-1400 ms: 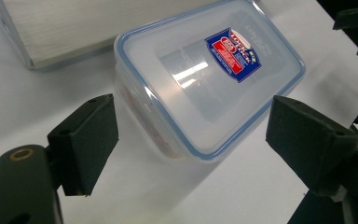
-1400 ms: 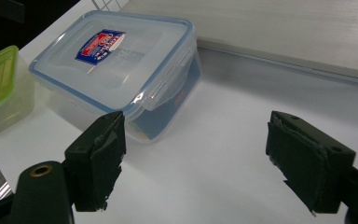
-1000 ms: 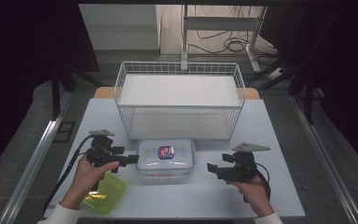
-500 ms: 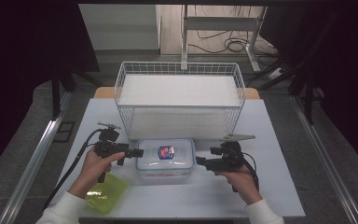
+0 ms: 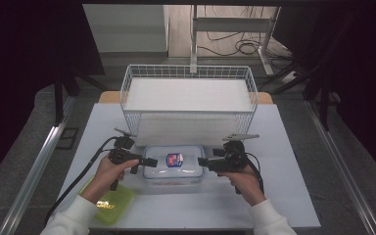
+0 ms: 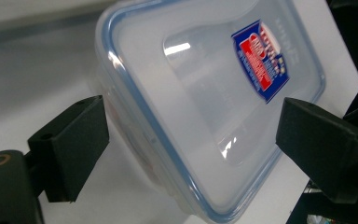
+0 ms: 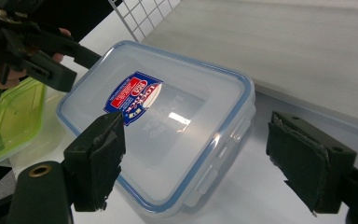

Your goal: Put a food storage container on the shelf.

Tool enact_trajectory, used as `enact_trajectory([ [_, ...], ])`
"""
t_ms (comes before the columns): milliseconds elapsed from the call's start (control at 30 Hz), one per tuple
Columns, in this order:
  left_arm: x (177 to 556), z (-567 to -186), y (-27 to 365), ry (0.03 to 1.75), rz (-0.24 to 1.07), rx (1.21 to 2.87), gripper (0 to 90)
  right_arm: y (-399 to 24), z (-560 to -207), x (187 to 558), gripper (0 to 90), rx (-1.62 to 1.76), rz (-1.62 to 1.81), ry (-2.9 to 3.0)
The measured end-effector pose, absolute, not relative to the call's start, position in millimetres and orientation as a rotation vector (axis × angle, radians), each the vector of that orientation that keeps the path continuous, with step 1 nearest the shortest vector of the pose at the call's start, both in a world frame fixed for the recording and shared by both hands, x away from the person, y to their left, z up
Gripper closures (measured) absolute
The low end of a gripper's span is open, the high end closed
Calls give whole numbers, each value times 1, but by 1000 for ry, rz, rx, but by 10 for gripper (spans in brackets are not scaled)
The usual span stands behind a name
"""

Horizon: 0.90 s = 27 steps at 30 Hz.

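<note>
A clear plastic container (image 5: pixel 173 168) with a blue-rimmed lid and a red-and-blue label lies at the front middle of the white table. My left gripper (image 5: pixel 149 161) points at its left end. In the left gripper view the left gripper (image 6: pixel 193 112) is open, its jaws having just been opening; the container's (image 6: pixel 205 60) end lies between them, untouched by either pad. My right gripper (image 5: pixel 203 161) faces the container's right end. Seen in the right gripper view, the right gripper (image 7: pixel 198 126) stands wide open astride the container's (image 7: pixel 168 116) near end, pads off it.
A white wire basket (image 5: pixel 188 78) holding a pale board stands just behind the container. A green tub (image 5: pixel 108 203) sits at the front left under the left forearm, also seen in the right gripper view as the green tub (image 7: pixel 9 121). Cables trail from both grippers.
Both hands have closed in on the container from either side, the left moving right and the right moving left. The container has not moved.
</note>
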<state>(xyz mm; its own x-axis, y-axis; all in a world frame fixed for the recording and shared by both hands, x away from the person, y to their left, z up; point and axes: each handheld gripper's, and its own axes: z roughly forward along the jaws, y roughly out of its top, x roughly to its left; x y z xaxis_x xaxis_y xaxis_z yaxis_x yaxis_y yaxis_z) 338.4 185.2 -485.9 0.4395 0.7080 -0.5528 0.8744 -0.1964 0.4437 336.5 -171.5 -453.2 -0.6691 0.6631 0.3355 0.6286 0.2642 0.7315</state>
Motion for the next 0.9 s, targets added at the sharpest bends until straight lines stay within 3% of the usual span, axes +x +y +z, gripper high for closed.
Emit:
enact_trajectory([
  [467, 341, -502, 180, 1330, -414, 1970, 92, -160, -467, 348, 181, 1299, 1392, 2524],
  [900, 341, -503, 180, 1338, -397, 1966, 130, -148, -499, 370, 111, 1452, 1348, 2665],
])
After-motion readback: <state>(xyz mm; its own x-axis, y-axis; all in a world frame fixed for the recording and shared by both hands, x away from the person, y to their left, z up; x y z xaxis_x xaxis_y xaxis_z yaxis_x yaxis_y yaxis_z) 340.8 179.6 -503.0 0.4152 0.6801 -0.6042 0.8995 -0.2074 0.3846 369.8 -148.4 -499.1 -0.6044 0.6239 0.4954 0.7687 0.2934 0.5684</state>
